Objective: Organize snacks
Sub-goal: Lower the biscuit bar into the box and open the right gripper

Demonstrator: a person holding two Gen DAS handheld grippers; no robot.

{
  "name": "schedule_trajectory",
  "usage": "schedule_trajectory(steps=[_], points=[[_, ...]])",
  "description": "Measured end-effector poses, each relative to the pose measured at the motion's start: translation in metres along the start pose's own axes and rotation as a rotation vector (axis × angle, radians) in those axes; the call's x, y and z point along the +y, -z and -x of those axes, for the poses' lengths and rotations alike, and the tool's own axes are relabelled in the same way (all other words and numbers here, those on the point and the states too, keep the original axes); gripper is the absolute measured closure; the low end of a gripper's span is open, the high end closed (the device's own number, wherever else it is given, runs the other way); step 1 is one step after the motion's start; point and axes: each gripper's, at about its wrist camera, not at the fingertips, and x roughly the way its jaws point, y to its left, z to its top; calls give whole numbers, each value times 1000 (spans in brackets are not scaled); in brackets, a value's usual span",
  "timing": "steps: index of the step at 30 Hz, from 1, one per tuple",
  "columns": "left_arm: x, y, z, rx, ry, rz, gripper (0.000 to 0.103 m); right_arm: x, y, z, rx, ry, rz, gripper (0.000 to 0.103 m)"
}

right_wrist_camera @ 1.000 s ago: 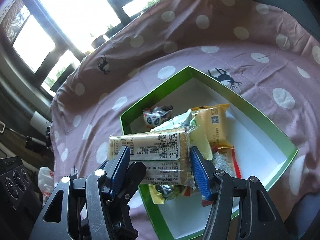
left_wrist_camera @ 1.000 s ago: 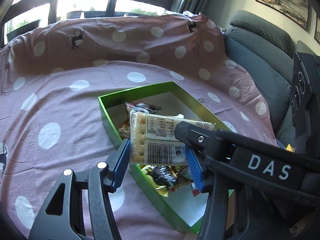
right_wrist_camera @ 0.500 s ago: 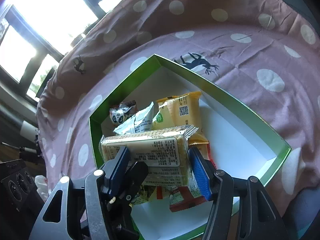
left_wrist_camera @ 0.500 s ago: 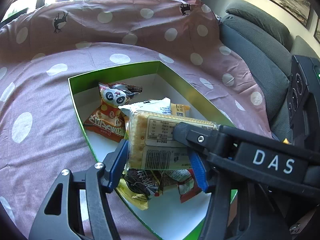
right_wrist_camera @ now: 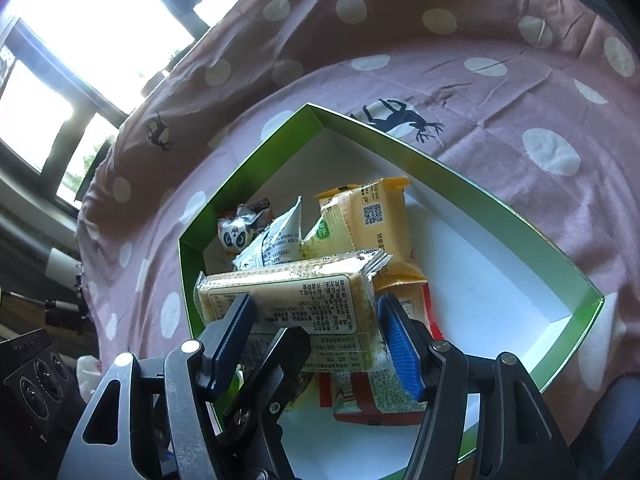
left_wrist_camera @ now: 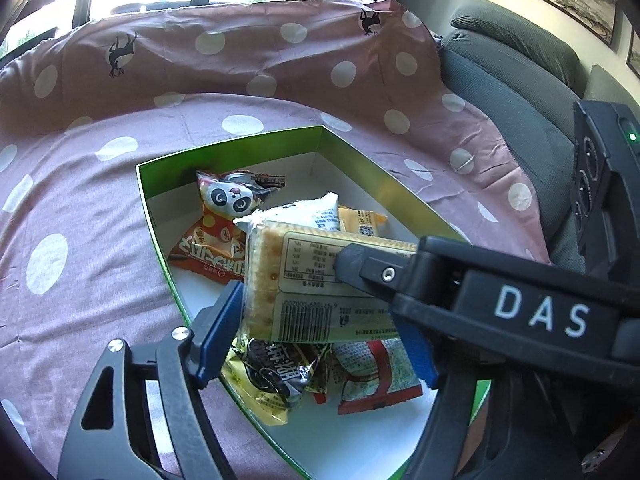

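Both the left hand-held gripper (left_wrist_camera: 320, 328) and right hand-held gripper (right_wrist_camera: 316, 340) clamp the cracker pack (left_wrist_camera: 304, 280), hiding snacks beneath.

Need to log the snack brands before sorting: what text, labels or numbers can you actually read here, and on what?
"DAS": white letters on the right gripper body, seen from the left wrist.
Cracker pack: barcode and printed table, too small to read.
Yellow packet: QR code, text unreadable.
Panda packet: characters unreadable.

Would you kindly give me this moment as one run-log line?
left gripper: shut on cracker pack | right gripper: shut on same pack | pack above green box | snacks inside
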Motion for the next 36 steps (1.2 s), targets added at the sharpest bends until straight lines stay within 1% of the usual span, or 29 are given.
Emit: schedule_trajectory(steps=[5, 8, 11, 13, 17, 21, 28, 32, 36], points=[[1, -1, 7, 0, -3, 2, 27, 4, 0, 5, -25, 31, 17, 36], [1, -2, 13, -7, -8, 3, 23, 8, 0, 9, -46, 35, 32, 34], [2, -3, 25, -34, -18, -4, 17, 12, 0, 17, -78, 22, 46, 28], [3, -4, 33, -53, -37, -4, 10, 16, 1, 23, -102, 24, 56, 27], [8, -4, 52, -83, -58, 7, 3, 24, 3, 33, -141, 34, 87, 24], [13, -4, 66, -95, -101, 17, 2, 33, 6, 42, -172, 33, 118, 22], [21, -3, 83, -103, -125, 22, 1, 46, 12, 57, -223, 77, 160, 18], [24, -3, 86, -98, -132, 31, 1, 50, 14, 62, -236, 103, 175, 17], [27, -3, 86, -93, -117, 46, 1, 50, 15, 64, -246, 147, 177, 17]])
